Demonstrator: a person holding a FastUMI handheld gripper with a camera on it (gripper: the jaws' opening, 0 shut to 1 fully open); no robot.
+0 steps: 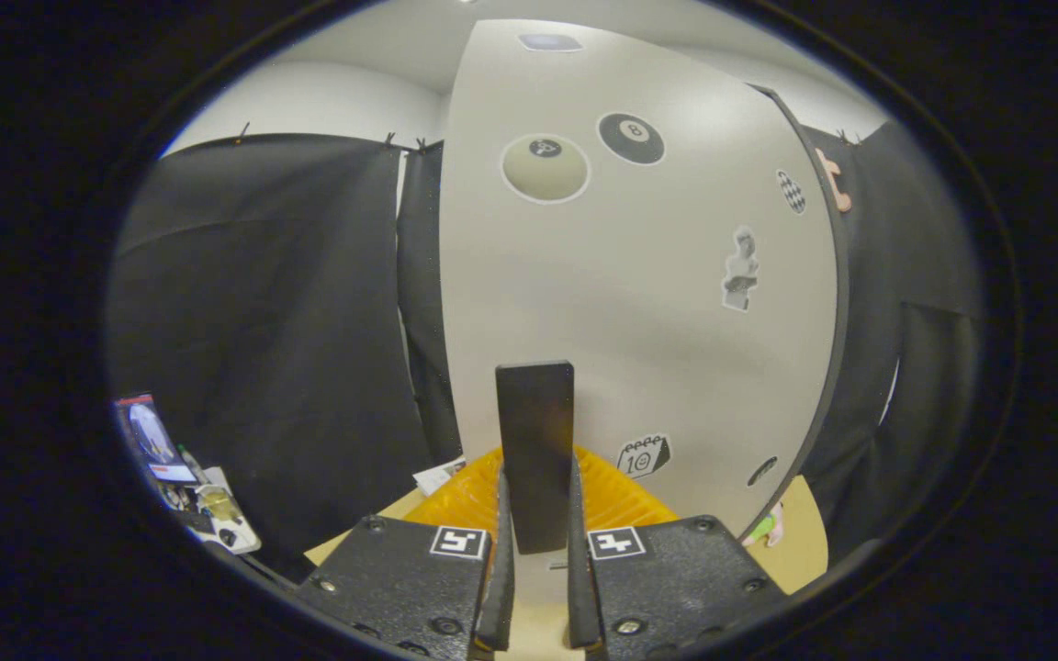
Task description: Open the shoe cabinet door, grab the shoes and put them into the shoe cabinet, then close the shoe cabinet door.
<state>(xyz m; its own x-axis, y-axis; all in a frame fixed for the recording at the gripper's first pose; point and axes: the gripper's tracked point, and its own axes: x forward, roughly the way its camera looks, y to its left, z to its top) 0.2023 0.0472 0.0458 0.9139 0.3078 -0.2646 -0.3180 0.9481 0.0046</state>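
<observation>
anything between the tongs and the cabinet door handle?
No. The black handle sits between the tongs fingers, both apparently pressing it, against the pale shoe cabinet door. Nothing else intervenes.

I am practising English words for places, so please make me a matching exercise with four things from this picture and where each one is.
Things:
1. black handle
2. cabinet door
3. eight-ball sticker
4. orange ribbed thing

Places:
A. low down, at the foot of the door
B. high up on the door
C. between the jaws of the gripper, which press on both its sides
D. just behind the handle, carrying stickers

Pairs: 1-C; 2-D; 3-B; 4-A
</observation>
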